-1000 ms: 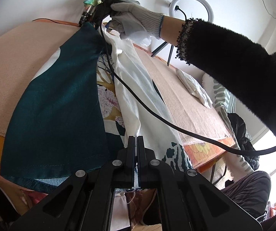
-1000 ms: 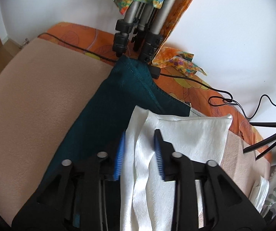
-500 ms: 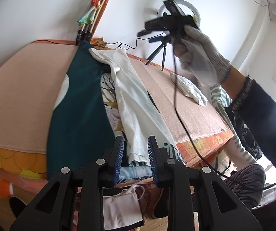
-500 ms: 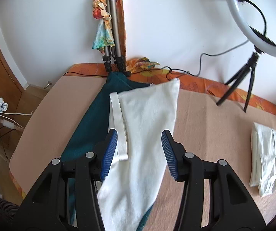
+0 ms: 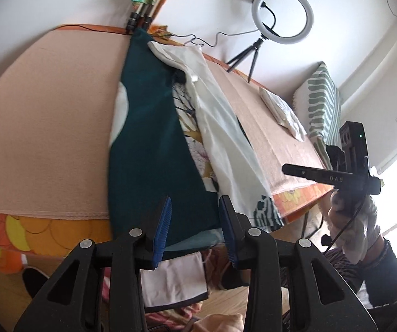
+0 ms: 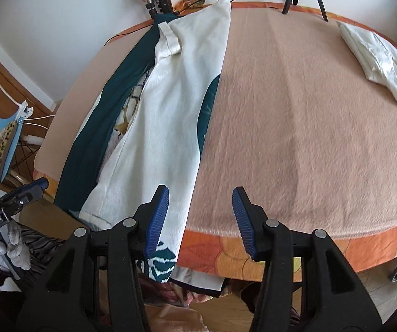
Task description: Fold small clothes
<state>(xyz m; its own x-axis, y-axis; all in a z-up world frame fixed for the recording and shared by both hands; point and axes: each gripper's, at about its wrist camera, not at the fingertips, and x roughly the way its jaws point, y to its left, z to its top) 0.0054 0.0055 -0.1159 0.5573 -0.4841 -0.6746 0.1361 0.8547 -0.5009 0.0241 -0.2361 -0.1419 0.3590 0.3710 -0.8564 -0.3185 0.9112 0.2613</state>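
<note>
step: regrasp for next fold | left gripper (image 5: 194,225) jaws just been opening, released, nothing between | right gripper (image 6: 199,221) released, empty | white garment (image 6: 170,105) lies lengthwise on teal cloth (image 5: 148,138), left part of bed (image 6: 309,110), hem over near edge | tip: pinch both near-edge corners evenly, fold toward far edge, keep teal cloth out
</note>
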